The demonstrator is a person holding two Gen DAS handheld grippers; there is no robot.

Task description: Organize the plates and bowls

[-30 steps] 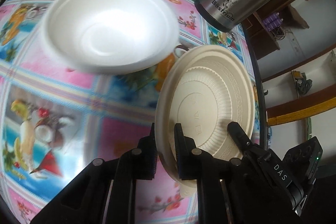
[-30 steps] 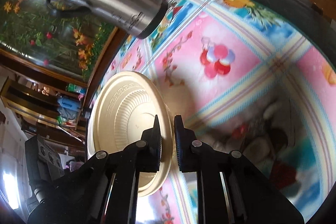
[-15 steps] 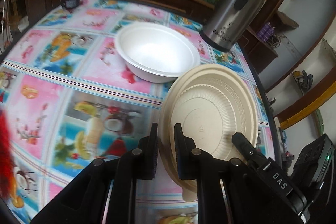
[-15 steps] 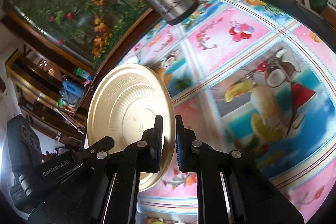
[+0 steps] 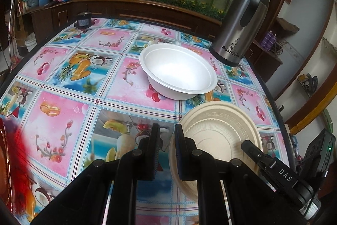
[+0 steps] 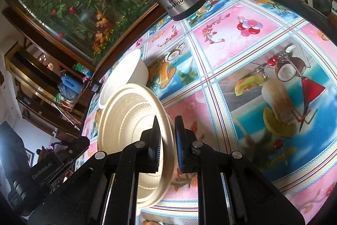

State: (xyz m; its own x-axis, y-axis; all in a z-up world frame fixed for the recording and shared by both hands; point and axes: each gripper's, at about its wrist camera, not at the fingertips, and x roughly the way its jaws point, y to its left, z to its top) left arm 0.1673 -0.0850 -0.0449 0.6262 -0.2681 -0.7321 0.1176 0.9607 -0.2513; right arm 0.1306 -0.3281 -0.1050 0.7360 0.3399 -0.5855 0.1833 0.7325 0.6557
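A cream ribbed plate [image 5: 219,136] is held on edge above the table, also in the right wrist view [image 6: 130,119]. My right gripper [image 6: 167,136] is shut on the plate's rim. My left gripper [image 5: 166,147] has let go: its jaws stand slightly apart, beside the plate's left rim, with nothing between them. A white bowl [image 5: 179,71] stands upright on the flowered tablecloth beyond the plate, also behind it in the right wrist view [image 6: 126,75].
A steel thermos jug [image 5: 242,22] stands at the table's far right edge, close to the bowl. A small dark jar [image 5: 83,18] sits at the far left corner. Something red and blurred [image 5: 16,161] fills the near left. The table [image 5: 63,98] drops off at right.
Both grippers and the plate have pulled back and up from the bowl. My left gripper has come off the plate's rim; the right one still holds it.
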